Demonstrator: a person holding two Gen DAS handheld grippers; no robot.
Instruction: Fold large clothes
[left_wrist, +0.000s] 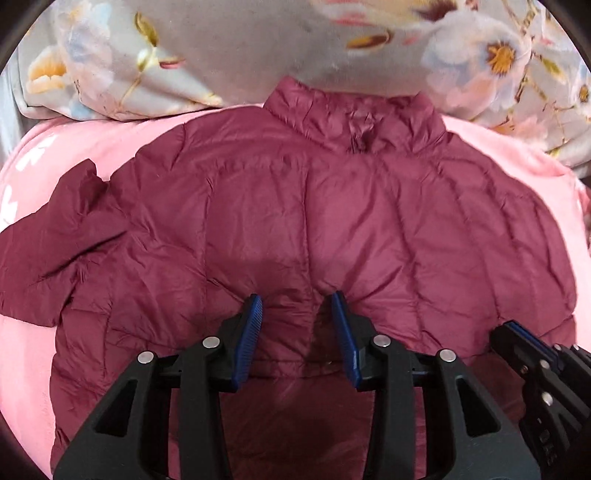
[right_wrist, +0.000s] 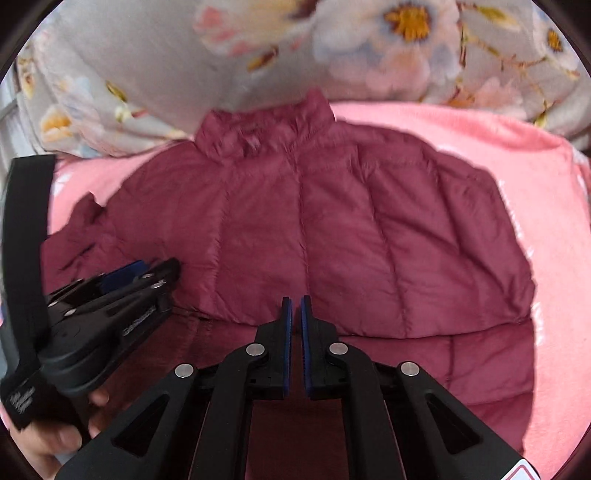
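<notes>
A maroon quilted puffer jacket (left_wrist: 332, 206) lies spread on a pink blanket (left_wrist: 37, 177), collar (left_wrist: 354, 114) at the far side. One crumpled sleeve (left_wrist: 55, 236) sticks out to the left. Near me an edge runs across the jacket, with a smoother, darker layer (right_wrist: 424, 365) under it. My left gripper (left_wrist: 295, 297) is open, and its blue fingertips (left_wrist: 255, 302) press into the puckered fabric just past that edge. My right gripper (right_wrist: 295, 301) is shut over the same edge farther right, with no cloth visible between its pads. It also shows in the left wrist view, right gripper (left_wrist: 517, 332).
A grey floral duvet (left_wrist: 229, 48) is bunched up behind the collar, along the far side. Pink blanket (right_wrist: 554, 258) borders the jacket to the right. A person's hand (right_wrist: 55, 439) and a black strap (right_wrist: 26, 236) hold the left gripper (right_wrist: 147, 273).
</notes>
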